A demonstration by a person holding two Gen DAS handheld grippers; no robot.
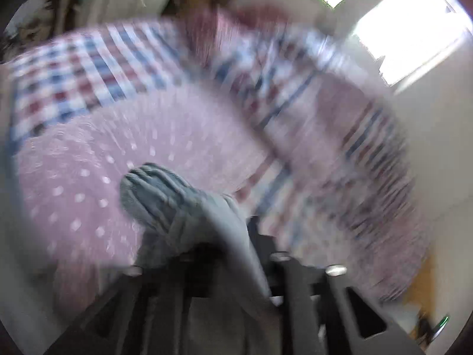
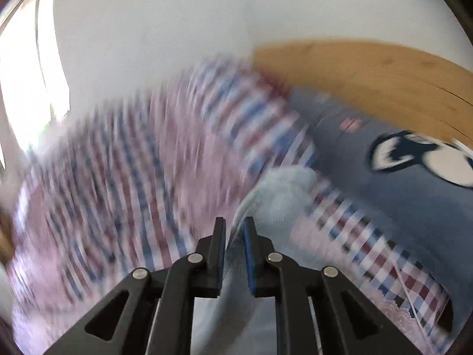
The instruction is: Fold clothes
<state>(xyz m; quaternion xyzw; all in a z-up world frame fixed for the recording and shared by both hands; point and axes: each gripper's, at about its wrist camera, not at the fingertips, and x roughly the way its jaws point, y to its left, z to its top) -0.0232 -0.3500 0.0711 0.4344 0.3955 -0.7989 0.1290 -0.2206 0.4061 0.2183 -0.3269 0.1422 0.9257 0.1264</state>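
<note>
A pale grey-blue garment [image 1: 165, 198] is bunched over my left gripper [image 1: 218, 236], which is shut on it; the cloth hides most of both fingers. The same light cloth [image 2: 280, 195] runs between the fingers of my right gripper [image 2: 235, 227], which is shut on it, and a fold hangs down past the jaws. Both views are smeared by motion blur. Under the garment lies a bed with a pink dotted cover [image 1: 88, 177] and a red, white and blue checked sheet [image 2: 133, 162].
A blue pillow [image 2: 414, 207] with a dark and white print lies at the right, below a wooden headboard [image 2: 369, 71]. Bright windows [image 1: 414, 35] sit beside a white wall [image 2: 177, 29]. Another checked stretch of bedding [image 1: 74, 68] lies at the far left.
</note>
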